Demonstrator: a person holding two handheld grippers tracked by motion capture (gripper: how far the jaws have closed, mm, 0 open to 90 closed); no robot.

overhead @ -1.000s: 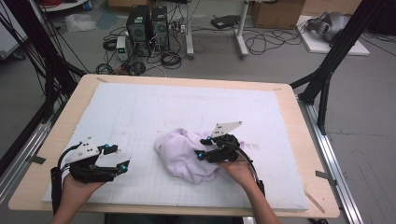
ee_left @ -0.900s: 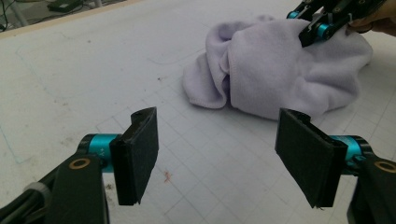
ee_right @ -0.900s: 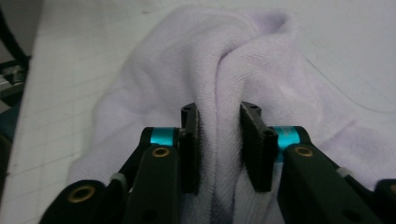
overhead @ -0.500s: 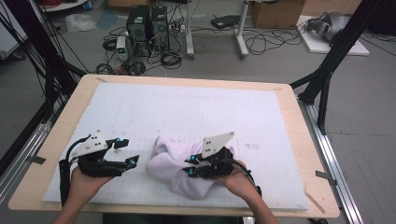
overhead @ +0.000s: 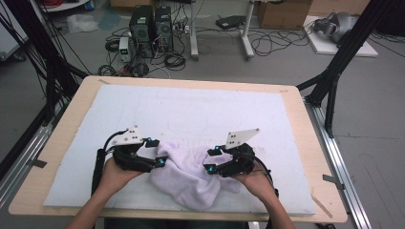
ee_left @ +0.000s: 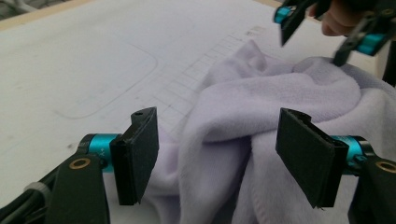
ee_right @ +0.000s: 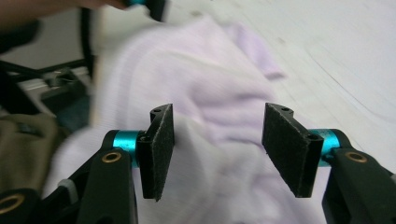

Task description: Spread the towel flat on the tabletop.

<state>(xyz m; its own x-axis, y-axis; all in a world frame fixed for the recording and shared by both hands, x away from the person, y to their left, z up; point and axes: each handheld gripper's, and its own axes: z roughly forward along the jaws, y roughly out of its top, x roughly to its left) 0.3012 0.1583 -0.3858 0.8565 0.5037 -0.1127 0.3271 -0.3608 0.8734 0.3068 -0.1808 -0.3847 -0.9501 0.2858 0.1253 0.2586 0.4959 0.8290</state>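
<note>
On the tabletop point(overhead: 286, 124) the crumpled towel point(overhead: 191, 174) lies between my grippers, bunched straight ahead of the left gripper point(ee_left: 219, 156), jaws wide open, while the right gripper point(ee_right: 217, 149), jaws just reopened, hovers empty above it.

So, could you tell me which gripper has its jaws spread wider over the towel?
The left gripper: its jaws straddle a towel fold, wider than the right gripper.

Towel point(overhead: 191, 174) on mat point(overhead: 191, 114), between grippers

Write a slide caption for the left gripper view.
Left claw open over a crumpled lilac towel on the white mat, right claw beyond.
</note>
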